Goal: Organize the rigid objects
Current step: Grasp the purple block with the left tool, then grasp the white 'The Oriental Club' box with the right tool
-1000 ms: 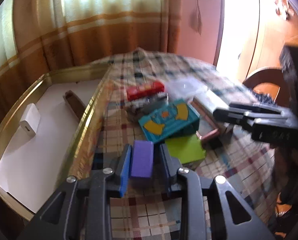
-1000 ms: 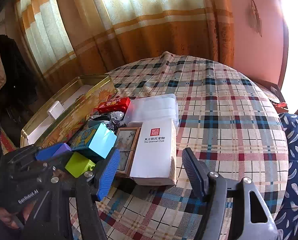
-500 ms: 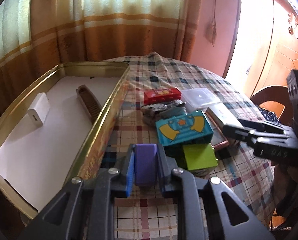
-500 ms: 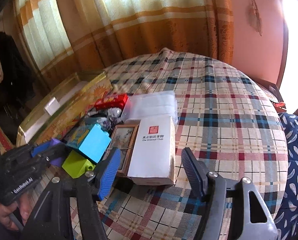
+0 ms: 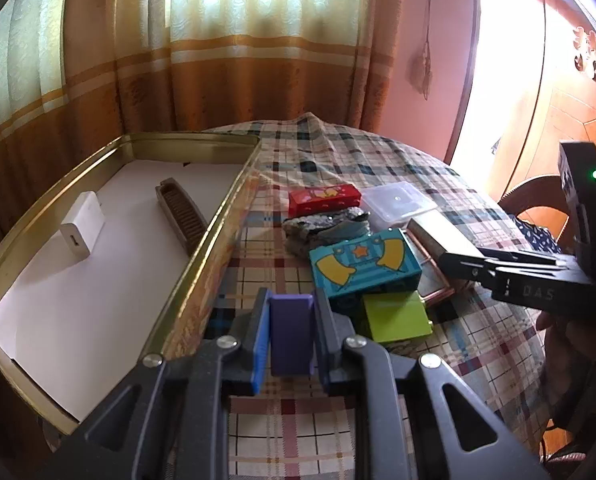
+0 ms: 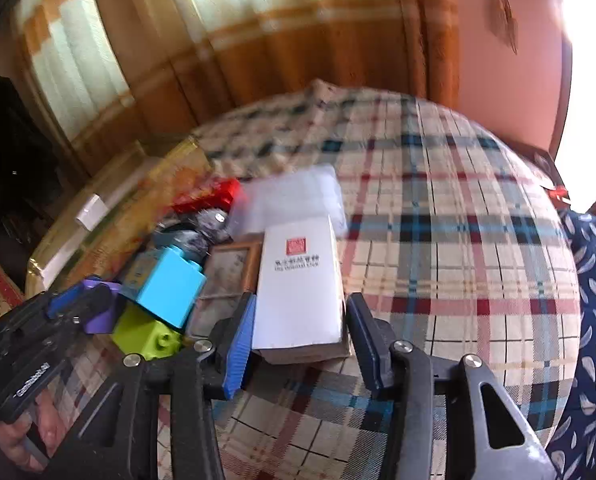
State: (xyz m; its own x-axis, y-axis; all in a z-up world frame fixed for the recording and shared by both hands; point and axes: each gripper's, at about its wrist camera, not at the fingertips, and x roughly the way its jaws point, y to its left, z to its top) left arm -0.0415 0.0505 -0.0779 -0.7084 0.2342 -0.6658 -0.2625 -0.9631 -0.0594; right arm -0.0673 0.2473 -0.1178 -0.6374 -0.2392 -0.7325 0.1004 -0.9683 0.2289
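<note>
My left gripper [image 5: 291, 300] is shut on a purple block [image 5: 291, 332], held just above the plaid tablecloth beside the gold tin [image 5: 201, 248]. From the right wrist view the same gripper [image 6: 77, 300] shows at the left with the purple block [image 6: 101, 320] in it. My right gripper [image 6: 302, 300] straddles the near end of a white box [image 6: 298, 272]. Its jaws are closing; the left pad is at the box's edge and a thin gap shows at the right pad. A teal box [image 5: 364, 268] and a lime green block [image 5: 396, 316] lie between the two grippers.
Inside the tin lie a white charger [image 5: 82, 226] and a brown ridged piece [image 5: 181, 216]. A red box [image 5: 324, 199], a clear plastic container [image 5: 398, 202], a grey crumpled lump [image 5: 322, 228] and a framed picture [image 6: 227, 276] crowd the table's left half. A chair [image 5: 538, 212] stands at the right.
The left jaws closed onto the purple block and the hand tilted, bringing the tin more into view. The right jaws narrowed around the white box.
</note>
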